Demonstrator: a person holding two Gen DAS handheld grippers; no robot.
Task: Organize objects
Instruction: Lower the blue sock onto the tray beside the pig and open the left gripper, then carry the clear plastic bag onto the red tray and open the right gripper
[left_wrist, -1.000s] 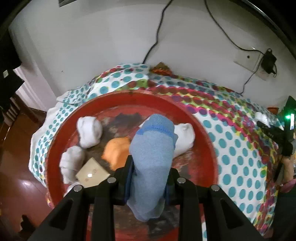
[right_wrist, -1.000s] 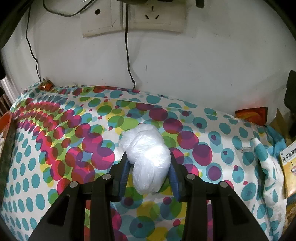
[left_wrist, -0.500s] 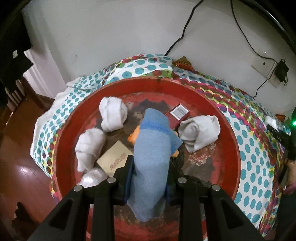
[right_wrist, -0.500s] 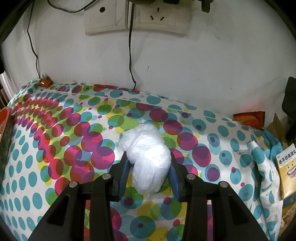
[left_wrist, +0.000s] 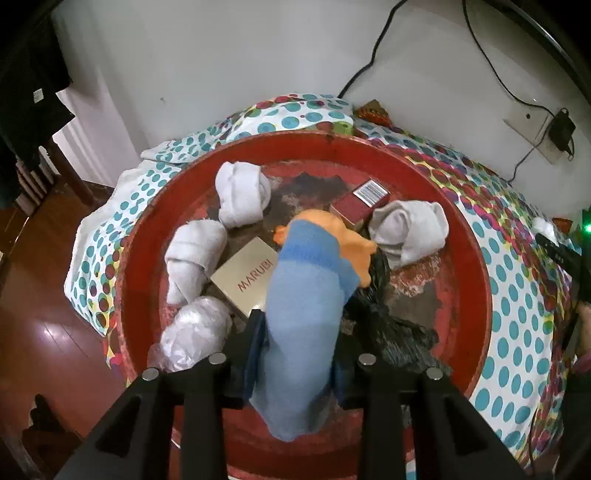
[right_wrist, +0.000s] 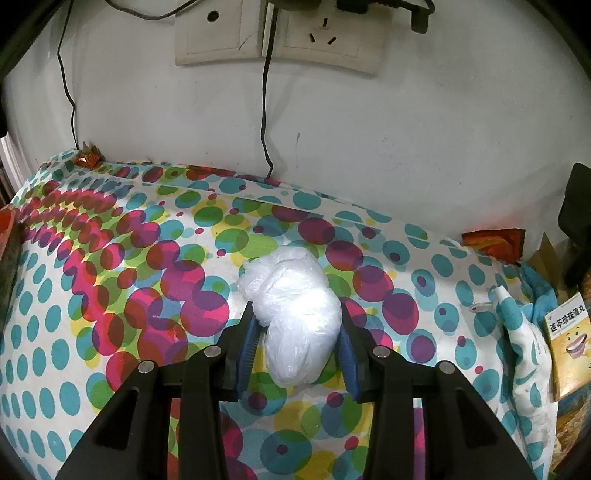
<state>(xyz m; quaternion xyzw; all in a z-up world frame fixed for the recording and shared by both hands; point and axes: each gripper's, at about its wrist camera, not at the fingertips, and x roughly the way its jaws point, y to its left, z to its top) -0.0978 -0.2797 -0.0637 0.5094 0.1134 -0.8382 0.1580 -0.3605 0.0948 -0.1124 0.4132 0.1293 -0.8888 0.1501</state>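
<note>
Blue sock (left_wrist: 303, 314) above red tray (left_wrist: 469, 266) (worn, perhaps).

You face a white plastered wall (right_wrist: 406, 147), scuffed in places. Two cream wall sockets (right_wrist: 280, 33) sit at 12 o'clock, black cables (right_wrist: 264, 110) hanging from them. Dark polished wooden floor (left_wrist: 44, 332) lies at 8 o'clock, reflecting light. The dotted cloth (right_wrist: 110, 258) covers the table.

blue sock (left_wrist: 303, 325), red basin (left_wrist: 469, 258), polka-dot cloth (right_wrist: 147, 258), white bag (right_wrist: 295, 314)
</note>
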